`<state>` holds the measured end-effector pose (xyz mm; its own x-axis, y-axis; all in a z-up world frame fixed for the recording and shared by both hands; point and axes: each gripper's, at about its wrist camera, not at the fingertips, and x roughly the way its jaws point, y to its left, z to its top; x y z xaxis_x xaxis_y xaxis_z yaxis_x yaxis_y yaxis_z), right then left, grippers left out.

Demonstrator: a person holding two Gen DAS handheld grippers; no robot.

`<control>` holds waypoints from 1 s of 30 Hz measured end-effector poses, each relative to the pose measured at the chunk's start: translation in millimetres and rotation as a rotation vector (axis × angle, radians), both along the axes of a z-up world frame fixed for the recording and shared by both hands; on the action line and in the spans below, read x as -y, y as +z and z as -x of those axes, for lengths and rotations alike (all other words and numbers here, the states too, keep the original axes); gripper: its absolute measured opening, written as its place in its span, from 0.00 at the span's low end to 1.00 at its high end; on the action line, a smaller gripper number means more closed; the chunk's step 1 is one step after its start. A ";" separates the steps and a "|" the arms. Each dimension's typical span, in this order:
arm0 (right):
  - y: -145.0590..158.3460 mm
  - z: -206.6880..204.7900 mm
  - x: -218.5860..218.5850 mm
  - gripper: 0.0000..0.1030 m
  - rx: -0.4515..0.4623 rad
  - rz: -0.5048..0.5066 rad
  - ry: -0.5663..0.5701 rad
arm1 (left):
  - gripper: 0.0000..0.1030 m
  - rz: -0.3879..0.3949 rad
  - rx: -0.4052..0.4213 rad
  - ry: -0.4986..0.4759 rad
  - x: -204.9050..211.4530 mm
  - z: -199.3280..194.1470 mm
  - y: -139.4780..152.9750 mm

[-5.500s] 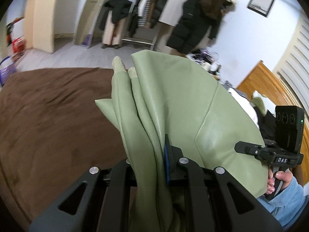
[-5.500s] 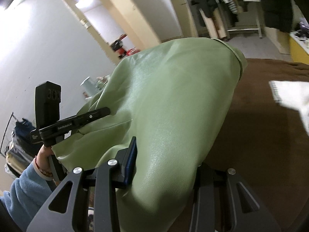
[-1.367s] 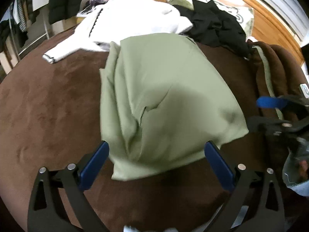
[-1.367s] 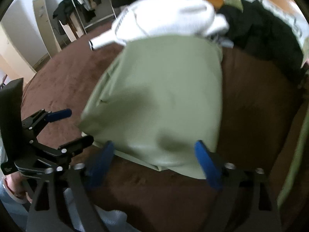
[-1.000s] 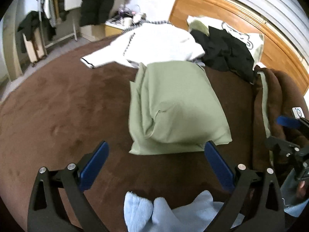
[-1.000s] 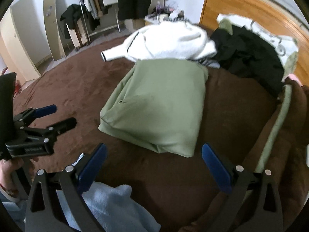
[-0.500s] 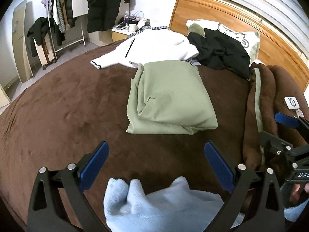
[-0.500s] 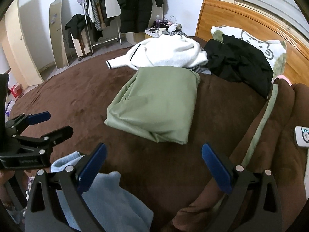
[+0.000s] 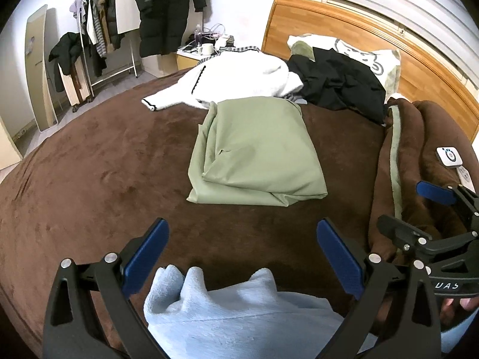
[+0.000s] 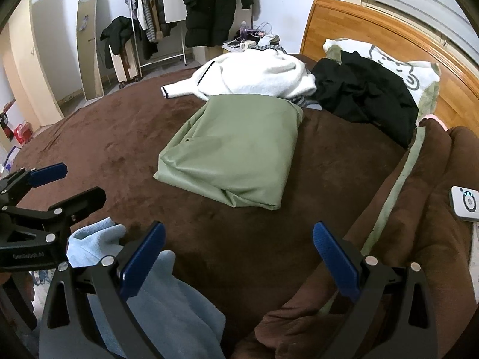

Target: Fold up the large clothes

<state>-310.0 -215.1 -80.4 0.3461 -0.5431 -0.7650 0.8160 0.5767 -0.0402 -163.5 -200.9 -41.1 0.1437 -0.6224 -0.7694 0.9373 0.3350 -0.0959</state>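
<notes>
A pale green garment [image 9: 254, 152] lies folded into a rectangle on the brown bed cover [image 9: 98, 164]; it also shows in the right wrist view [image 10: 236, 146]. My left gripper [image 9: 242, 254] is open and empty, held back from the garment's near edge. My right gripper [image 10: 239, 254] is open and empty too, also short of the garment. Each gripper shows in the other's view: the right one [image 9: 419, 209] at the right, the left one [image 10: 57, 182] at the left.
A white fleece garment [image 9: 239, 77] and a black garment [image 9: 338, 83] lie behind the green one. A bunched brown blanket [image 9: 419, 155] with a white remote [image 9: 449, 157] lies at the right. A wooden headboard [image 9: 359, 30], nightstand and clothes rack stand beyond. Light blue fabric [image 9: 239, 314] fills the near foreground.
Both grippers let go of the green garment, which now lies folded on the bed. Both have opened and drawn back and upward from it over the last second.
</notes>
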 end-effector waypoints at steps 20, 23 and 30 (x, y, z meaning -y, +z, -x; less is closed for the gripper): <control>-2.5 3.5 12.1 0.94 -0.038 0.012 -0.019 | 0.94 -0.018 0.020 0.014 7.5 3.5 -5.2; -4.0 3.4 12.7 0.94 -0.043 0.011 -0.019 | 0.94 -0.024 0.025 0.012 8.9 3.8 -6.2; -6.7 5.8 15.2 0.94 -0.050 0.010 -0.026 | 0.94 -0.024 0.021 0.018 10.0 3.0 -7.9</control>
